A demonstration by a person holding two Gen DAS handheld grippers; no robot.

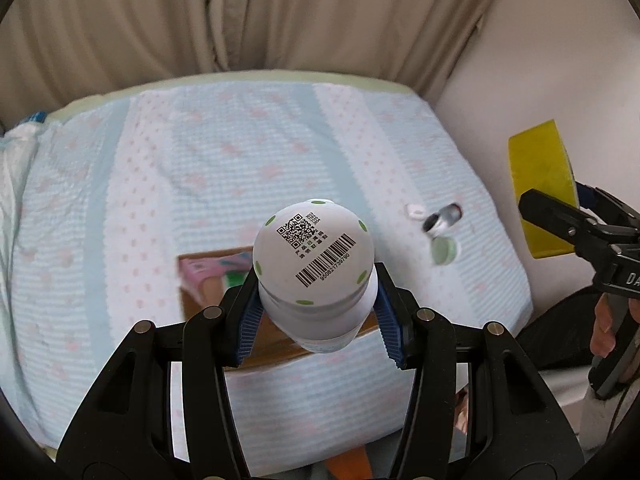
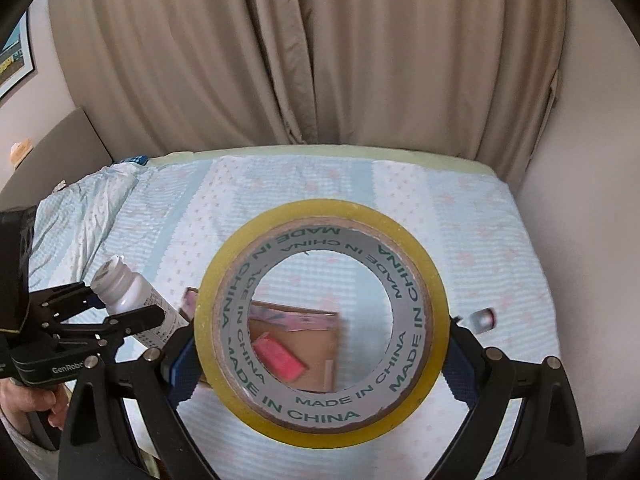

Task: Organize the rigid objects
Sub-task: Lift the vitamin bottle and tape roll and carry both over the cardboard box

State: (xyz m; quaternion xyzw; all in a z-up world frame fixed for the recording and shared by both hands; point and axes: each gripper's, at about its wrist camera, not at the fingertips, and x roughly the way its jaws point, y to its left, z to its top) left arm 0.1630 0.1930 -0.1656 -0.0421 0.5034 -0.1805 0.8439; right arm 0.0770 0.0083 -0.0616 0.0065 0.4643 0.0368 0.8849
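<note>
Gripping bottle (image 1: 316,276) btwn left gripper (image 1: 318,312) pads; right gripper (image 2: 320,364) clamps tape roll (image 2: 320,320).

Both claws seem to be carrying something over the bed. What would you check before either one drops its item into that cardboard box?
1. Left claw has a firm hold on the white bottle: ok, the blue pads press both its sides.
2. Right claw has the yellow tape roll secured: ok, pads sit against its outer rim on both sides.
3. Cardboard box is open: ok, its inside shows through the roll's hole.
4. Room left in the box: cannot tell, a pink item lies inside and the rest is hidden.
5. The two claws are apart: ok, a gap shows between them.
6. Small loose items on the bed lie outside the box: ok.
</note>
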